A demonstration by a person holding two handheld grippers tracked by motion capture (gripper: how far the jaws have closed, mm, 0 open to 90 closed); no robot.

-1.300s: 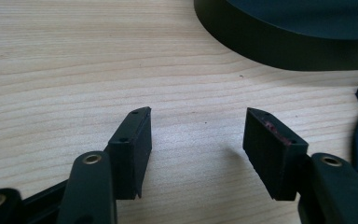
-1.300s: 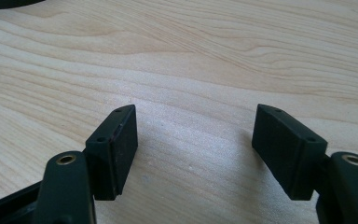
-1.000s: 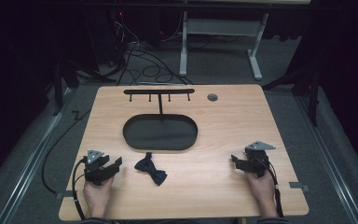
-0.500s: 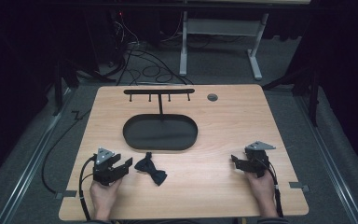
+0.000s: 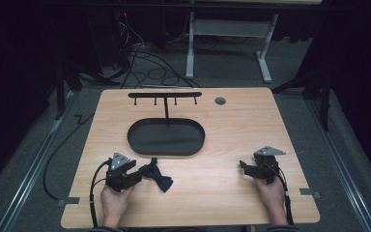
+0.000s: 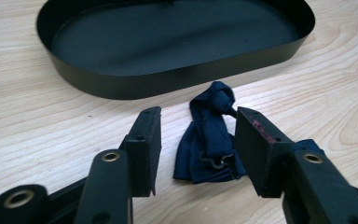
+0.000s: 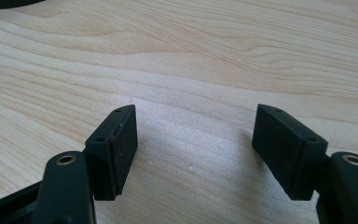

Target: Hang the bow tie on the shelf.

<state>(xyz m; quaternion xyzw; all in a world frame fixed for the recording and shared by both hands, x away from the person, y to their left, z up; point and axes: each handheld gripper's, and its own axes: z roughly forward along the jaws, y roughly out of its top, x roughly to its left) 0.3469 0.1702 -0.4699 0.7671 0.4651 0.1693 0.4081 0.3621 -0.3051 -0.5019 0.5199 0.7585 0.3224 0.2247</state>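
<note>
A dark blue bow tie (image 5: 159, 179) lies on the wooden table in front of the black oval tray (image 5: 135, 145). My left gripper (image 5: 142, 175) has come up to it from the left. In the left gripper view the bow tie (image 6: 207, 144) sits between the jaws of my left gripper (image 6: 199, 119); they have just been closing. The right jaw is at the cloth's edge and the left jaw stands apart from it, so nothing is pinched. My right gripper (image 5: 244, 166) rests low at the table's right, and my right gripper (image 7: 196, 116) is open over bare wood.
The tray (image 6: 168, 79) has a thin post bearing a bar with several hooks (image 5: 164, 95). A round grommet (image 5: 220, 100) sits near the table's back edge. Cables and desk legs lie on the floor behind the table.
My left gripper has moved right to the bow tie, which now lies between its jaws. The right gripper has stayed in place.
</note>
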